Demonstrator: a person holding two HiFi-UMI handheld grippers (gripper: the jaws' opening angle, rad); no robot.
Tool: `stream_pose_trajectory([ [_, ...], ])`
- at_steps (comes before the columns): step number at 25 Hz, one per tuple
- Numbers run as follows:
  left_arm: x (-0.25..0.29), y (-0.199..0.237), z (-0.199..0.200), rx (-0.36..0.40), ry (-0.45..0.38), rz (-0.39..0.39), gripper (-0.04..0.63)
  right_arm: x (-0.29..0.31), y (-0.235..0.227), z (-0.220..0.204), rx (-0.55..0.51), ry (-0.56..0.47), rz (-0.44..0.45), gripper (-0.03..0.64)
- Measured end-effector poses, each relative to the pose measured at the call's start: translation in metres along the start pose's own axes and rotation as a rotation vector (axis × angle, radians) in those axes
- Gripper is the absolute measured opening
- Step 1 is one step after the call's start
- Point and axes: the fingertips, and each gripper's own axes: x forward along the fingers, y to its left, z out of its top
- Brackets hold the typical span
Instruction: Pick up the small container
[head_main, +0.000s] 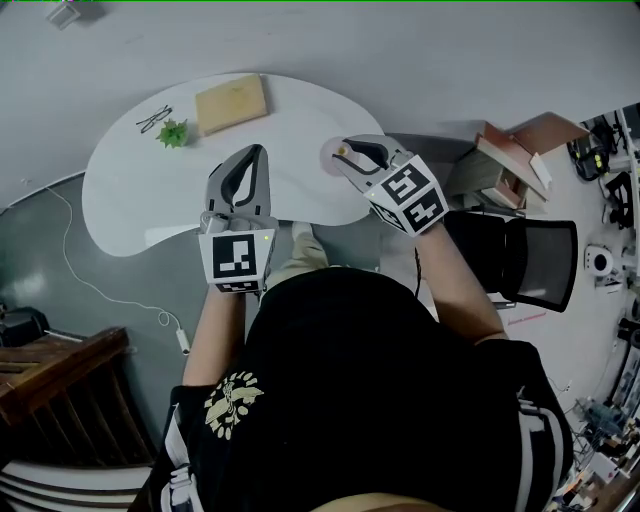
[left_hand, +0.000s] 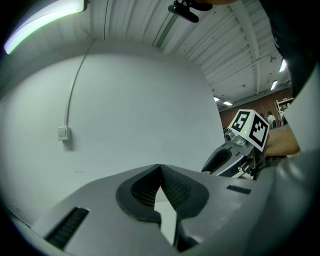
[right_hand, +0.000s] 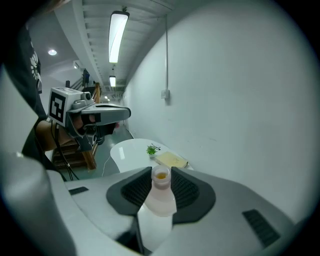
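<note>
The small container (right_hand: 160, 196) is a translucent whitish bottle with an open neck that shows something orange inside. My right gripper (right_hand: 161, 176) is shut on it, its dark ribbed pads pressing on both sides, and holds it upright in the air. In the head view the right gripper (head_main: 346, 152) hangs over the right end of the white table (head_main: 130, 190), and the container (head_main: 343, 151) barely peeks out at its tips. My left gripper (head_main: 254, 152) is beside it over the table. In its own view the left gripper (left_hand: 160, 168) is shut, tips touching, with nothing between them.
On the table's far side lie a tan pad (head_main: 231, 102), a small green plant (head_main: 173, 132) and dark-framed glasses (head_main: 153, 119). A black chair (head_main: 520, 255) and cardboard boxes (head_main: 510, 160) stand to the right. Wooden furniture (head_main: 60, 380) and a white cable (head_main: 100, 290) are at the left.
</note>
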Motion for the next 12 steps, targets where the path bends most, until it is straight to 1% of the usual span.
stream_pose_trajectory([
  [5,-0.016,-0.019,0.008,0.009,-0.007,-0.002,0.021,-0.025,0.012,0.019,-0.030,-0.043,0.012,0.135],
  [12,-0.033,-0.041,0.019,0.012,-0.022,-0.024,0.021,-0.051,0.034,0.026,-0.022,-0.077,0.051,0.135],
])
